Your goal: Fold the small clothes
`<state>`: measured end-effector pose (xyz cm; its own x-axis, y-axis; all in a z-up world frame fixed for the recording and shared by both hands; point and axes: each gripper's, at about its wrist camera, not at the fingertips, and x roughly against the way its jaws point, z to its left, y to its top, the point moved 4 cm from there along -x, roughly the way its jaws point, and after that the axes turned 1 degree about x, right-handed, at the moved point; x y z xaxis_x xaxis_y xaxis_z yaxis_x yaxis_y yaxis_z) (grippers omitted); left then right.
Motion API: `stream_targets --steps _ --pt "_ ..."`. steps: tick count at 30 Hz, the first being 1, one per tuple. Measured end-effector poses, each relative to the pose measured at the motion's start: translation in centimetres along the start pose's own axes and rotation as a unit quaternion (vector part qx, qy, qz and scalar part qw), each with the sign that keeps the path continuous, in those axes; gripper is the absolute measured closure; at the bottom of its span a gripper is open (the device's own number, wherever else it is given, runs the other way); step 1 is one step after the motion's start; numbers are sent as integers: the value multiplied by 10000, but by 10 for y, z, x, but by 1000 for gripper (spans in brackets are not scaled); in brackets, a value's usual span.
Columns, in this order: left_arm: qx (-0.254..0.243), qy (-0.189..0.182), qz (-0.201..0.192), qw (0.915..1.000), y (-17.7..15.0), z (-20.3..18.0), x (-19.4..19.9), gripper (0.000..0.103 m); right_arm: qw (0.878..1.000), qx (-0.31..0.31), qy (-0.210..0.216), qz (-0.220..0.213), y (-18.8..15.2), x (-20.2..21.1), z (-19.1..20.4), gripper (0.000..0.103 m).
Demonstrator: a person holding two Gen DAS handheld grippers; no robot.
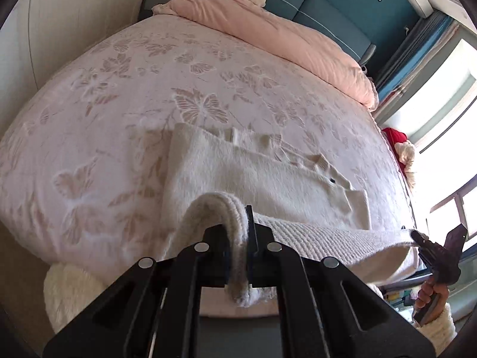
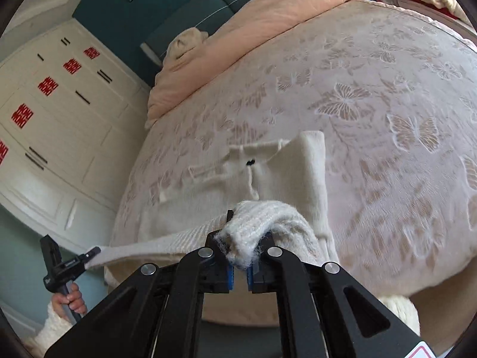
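Note:
A small cream knitted garment with a dark button lies on the bed, its far part flat, its near ribbed hem lifted off the cover. My left gripper is shut on one corner of the hem. My right gripper is shut on the other corner, and the garment stretches ahead of it. The hem hangs taut between the two. The right gripper also shows in the left wrist view, and the left gripper in the right wrist view.
The bed cover is pale pink with butterfly patterns. A peach duvet is bunched at the headboard. A white wardrobe stands left of the bed. A red and cream bundle sits by the window.

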<state>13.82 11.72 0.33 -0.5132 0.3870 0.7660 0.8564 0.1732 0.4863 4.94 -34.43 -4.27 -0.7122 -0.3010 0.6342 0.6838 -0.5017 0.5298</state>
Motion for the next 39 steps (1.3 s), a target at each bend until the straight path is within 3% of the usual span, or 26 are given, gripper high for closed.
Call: stream_targets --steps 2,4,6,7,8,9,10,11,12,14,19,22,23,24,25,27,28,31,35,37,39 --pt "420 94 4 9991 16 13 -42 95 9993 -370 18 11 10 -48 -10 95" --pt "746 110 209 9969 20 27 -80 92 9968 -689 -395 4 7 -79 -21 88" --pt "922 274 346 9948 14 40 -100 85 9946 -734 -738 -53 2 -89 -25 87" --pt "977 305 304 9943 12 45 -99 81 9944 -669 -802 -129 0 -87 -24 78" --pt "987 330 164 9944 10 48 -92 66 9946 -575 -832 -235 -3 -80 -24 62" --pt "928 321 -53 9951 10 49 -80 46 9942 -494 -882 -366 -7 -69 -23 53" --pt "803 339 -266 9958 11 49 -68 35 9934 -379 -952 -518 -9 -58 -22 40" --pt "654 419 -470 9959 11 50 -55 20 9922 -194 -1039 -664 -12 -48 -21 34" --pt "530 456 -610 9957 11 52 -46 13 9904 51 -1171 -737 -14 -41 -19 32" --pt "272 439 -579 9970 13 50 -45 11 9858 452 -1465 -680 -13 -41 -21 25" --pt "-208 399 -172 9988 18 27 -89 11 9835 421 -1718 -381 5 -81 -39 25" --pt "-228 549 64 9982 21 21 -119 12 9810 397 -1884 -254 9 -106 -42 25" --pt "-199 585 227 9978 22 20 -128 20 9813 403 -1876 -169 8 -113 -41 28" --pt "-173 617 412 9971 22 20 -137 40 9816 425 -1859 -93 6 -119 -39 31" --pt "-182 635 582 9961 20 19 -144 52 9820 478 -1825 -24 3 -123 -37 44" --pt "-216 702 801 9941 18 20 -150 93 9781 715 -1950 169 -6 -130 -31 78" --pt "-192 625 835 9944 18 20 -148 93 9753 844 -2018 289 -10 -132 -28 94" --pt "-22 373 488 9981 29 14 -117 95 9822 861 -1670 37 -5 -108 -11 96" --pt "-60 -49 -258 9996 60 -12 -49 95 9883 732 -927 -962 38 -34 28 96" --pt "-129 61 -602 9981 80 -20 -30 95 9830 765 -813 -1458 60 -6 42 97" --pt "-122 195 -706 9972 98 -19 -33 95 9805 699 -864 -1619 79 -5 36 97"
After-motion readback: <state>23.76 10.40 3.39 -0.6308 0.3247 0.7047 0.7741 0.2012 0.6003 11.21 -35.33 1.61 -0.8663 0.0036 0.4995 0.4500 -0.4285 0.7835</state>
